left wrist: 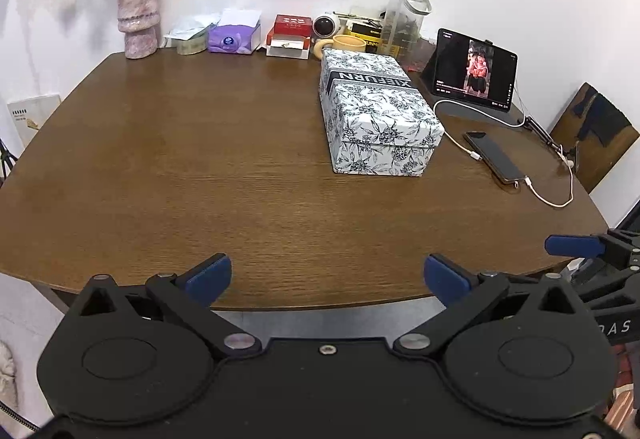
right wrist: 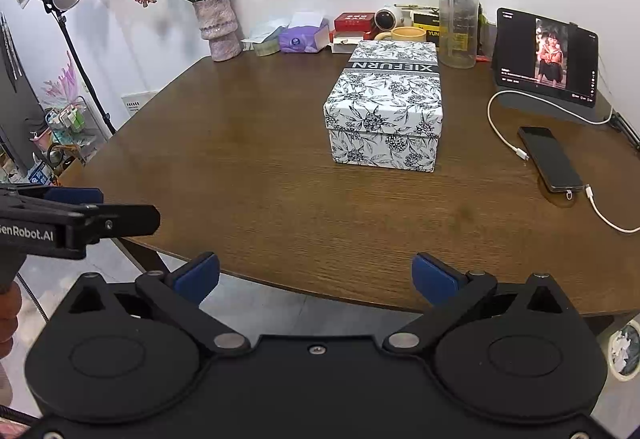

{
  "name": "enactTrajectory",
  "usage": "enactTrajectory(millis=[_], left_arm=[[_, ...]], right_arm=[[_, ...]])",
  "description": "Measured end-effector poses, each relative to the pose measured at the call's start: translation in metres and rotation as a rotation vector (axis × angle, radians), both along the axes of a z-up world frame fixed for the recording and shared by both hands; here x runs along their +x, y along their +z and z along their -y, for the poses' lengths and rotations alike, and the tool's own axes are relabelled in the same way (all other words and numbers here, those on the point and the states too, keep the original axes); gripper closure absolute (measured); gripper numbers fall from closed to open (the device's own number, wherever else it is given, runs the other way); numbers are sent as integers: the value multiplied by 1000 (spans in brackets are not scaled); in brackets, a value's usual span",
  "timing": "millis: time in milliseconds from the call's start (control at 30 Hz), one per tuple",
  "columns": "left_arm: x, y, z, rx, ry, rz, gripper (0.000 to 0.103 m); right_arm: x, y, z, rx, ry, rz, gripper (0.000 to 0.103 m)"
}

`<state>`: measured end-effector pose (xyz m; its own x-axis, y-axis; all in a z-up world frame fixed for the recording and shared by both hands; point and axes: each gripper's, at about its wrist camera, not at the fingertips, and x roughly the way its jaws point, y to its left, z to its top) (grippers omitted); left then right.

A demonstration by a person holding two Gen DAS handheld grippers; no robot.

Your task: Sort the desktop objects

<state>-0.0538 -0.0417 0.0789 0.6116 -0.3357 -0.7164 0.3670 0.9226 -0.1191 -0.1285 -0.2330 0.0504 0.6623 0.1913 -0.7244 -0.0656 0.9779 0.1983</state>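
A lidded box with a black-and-white floral print (left wrist: 376,111) (right wrist: 386,103) stands closed on the brown wooden table (left wrist: 200,167) (right wrist: 240,175), right of centre. My left gripper (left wrist: 327,277) is open and empty, held at the table's near edge. My right gripper (right wrist: 316,277) is open and empty, also at the near edge. Each gripper shows at the side of the other's view: the right one in the left wrist view (left wrist: 576,245), the left one in the right wrist view (right wrist: 76,207).
Along the back wall stand a vase of dried roses (left wrist: 138,21), a purple tissue pack (left wrist: 232,37), a red box (left wrist: 290,35), a yellow mug (left wrist: 344,45) and a clear jug (left wrist: 406,19). A tablet (left wrist: 474,73), a phone (left wrist: 494,163) and a white cable (left wrist: 548,195) lie at the right.
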Motion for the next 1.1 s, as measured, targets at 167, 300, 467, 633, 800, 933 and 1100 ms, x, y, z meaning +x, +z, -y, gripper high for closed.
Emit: enactTrajectory(millis=[167, 300, 467, 633, 800, 933, 1100], left_arm=[[-1, -1, 2, 8, -10, 7, 0], [0, -4, 1, 14, -8, -5, 0], [1, -7, -2, 10, -3, -23, 0], [2, -8, -4, 8, 0, -29, 0], [2, -11, -4, 6, 2, -38, 0], [1, -10, -4, 6, -4, -24, 0], [1, -9, -4, 14, -5, 0, 0]], right_arm=[[1, -1, 0, 3, -3, -3, 0], [2, -2, -2, 1, -1, -3, 0], [3, -3, -4, 0, 2, -6, 0], [4, -4, -5, -1, 2, -6, 0], [4, -4, -6, -6, 1, -4, 0], [5, -4, -7, -9, -1, -5, 0], [5, -4, -8, -12, -4, -4, 0]])
